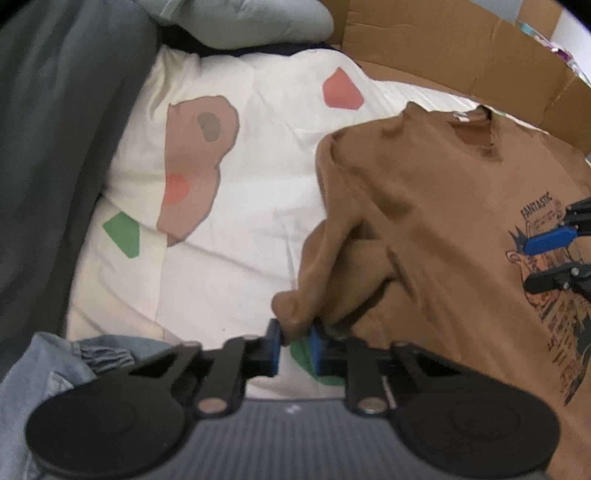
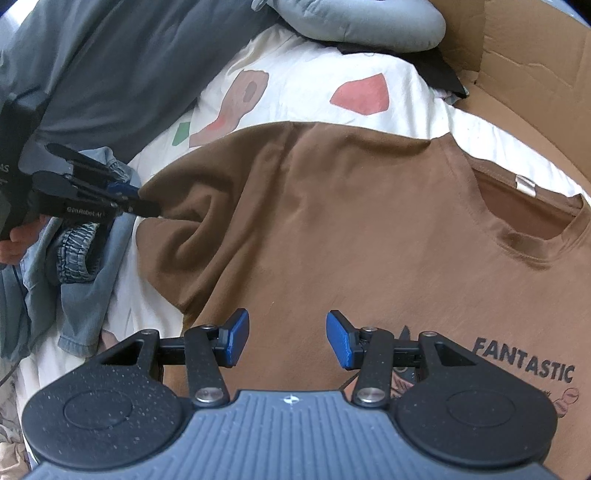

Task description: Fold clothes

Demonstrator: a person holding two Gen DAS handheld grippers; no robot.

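I am working over a bed covered by a cream quilt (image 1: 236,258) printed with tan, coral and green shapes. A brown cotton T-shirt (image 2: 332,229) with a cartoon print and the word "FANTASTIC" on its chest lies front up across the quilt, neckline toward a flattened cardboard box (image 2: 524,92) at the far side. Its body lies mostly flat; it is not yet folded into a neat stack.

My left gripper (image 1: 295,341) has its blue pads pinched narrowly on a bunched lump of brown fabric at the sleeve end, on the shirt's outer edge. The cloth rises in creases from the quilt to that pinch. From the right wrist view the same gripper reaches in from the side, a hand around its handle, its tip buried in the sleeve.

My right gripper (image 2: 287,341) hovers over the chest of the shirt, beside the print, with its blue pads spread wide and nothing between them.

A crumpled light-blue denim garment (image 2: 74,251) lies just beside the sleeve, and a grey pillow (image 2: 354,22) sits at the head of the bed.

I judge this a sleeve fold: the held sleeve needs carrying across the chest while the right gripper steadies the body.
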